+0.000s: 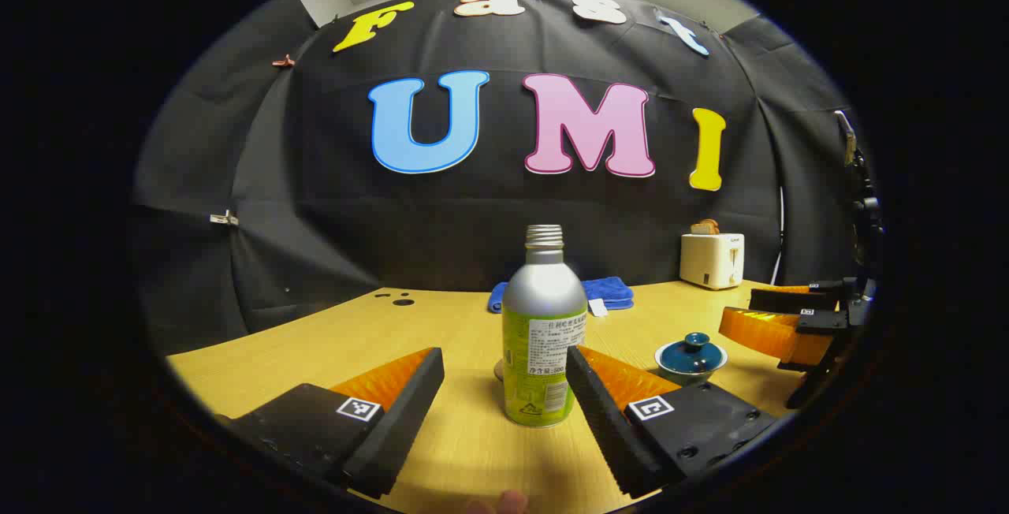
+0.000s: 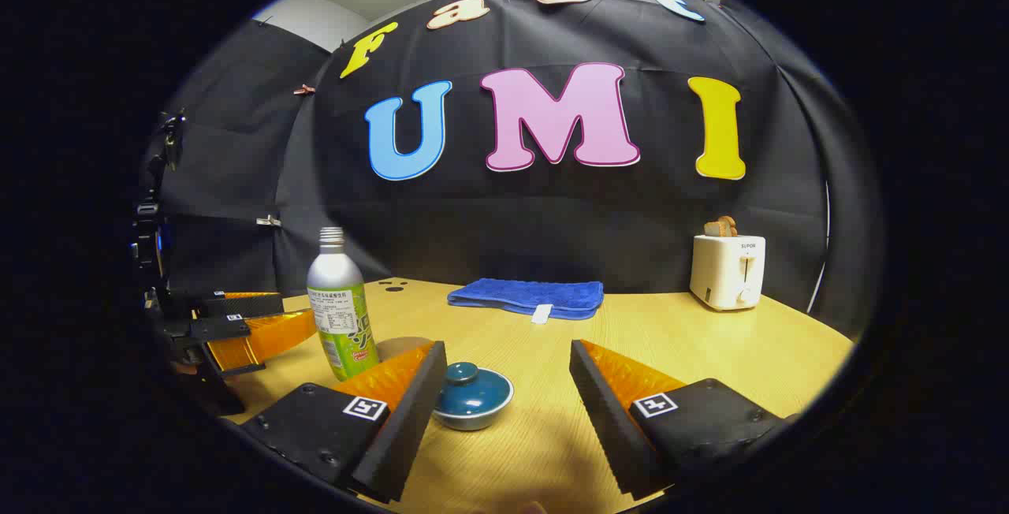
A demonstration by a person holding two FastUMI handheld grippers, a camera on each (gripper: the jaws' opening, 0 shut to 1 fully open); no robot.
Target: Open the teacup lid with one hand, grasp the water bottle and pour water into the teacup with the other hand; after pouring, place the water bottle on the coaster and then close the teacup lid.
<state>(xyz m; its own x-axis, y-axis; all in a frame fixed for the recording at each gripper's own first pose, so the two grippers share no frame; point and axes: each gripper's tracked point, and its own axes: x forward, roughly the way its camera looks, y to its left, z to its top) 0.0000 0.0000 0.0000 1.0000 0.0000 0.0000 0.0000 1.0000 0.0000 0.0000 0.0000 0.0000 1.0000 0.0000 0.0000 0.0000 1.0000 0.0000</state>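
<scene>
Left gripper (image 1: 504,388): jaws spread wide, holding nothing, fingers low over the table (image 1: 441,325). The bottle (image 1: 542,333) stands upright between the two fingers, uncapped, nearer the right finger and possibly just touching its tip; contact cannot be confirmed. A small round edge shows behind the bottle's base in the left gripper view; it cannot be identified there. In the right gripper view a flat brown disc, apparently the coaster (image 2: 398,344), lies just beside the bottle (image 2: 340,313) on the table (image 2: 709,340). Right gripper (image 2: 508,392): jaws likewise spread wide, empty. The teacup (image 2: 473,397), with its lid (image 2: 463,376) seated on top, sits on the table between the fingers, close against the inner face of the left finger; whether it touches cannot be told. In the left gripper view the teacup (image 1: 691,358) and lid (image 1: 695,340) lie to the right of the bottle, with the right gripper (image 1: 776,317) just beyond them, open. In the right gripper view the left gripper (image 2: 252,325) appears at far left beside the bottle. A folded blue cloth (image 2: 526,296) lies at the back of the table, and a toaster (image 2: 727,270) stands at the back right corner.
</scene>
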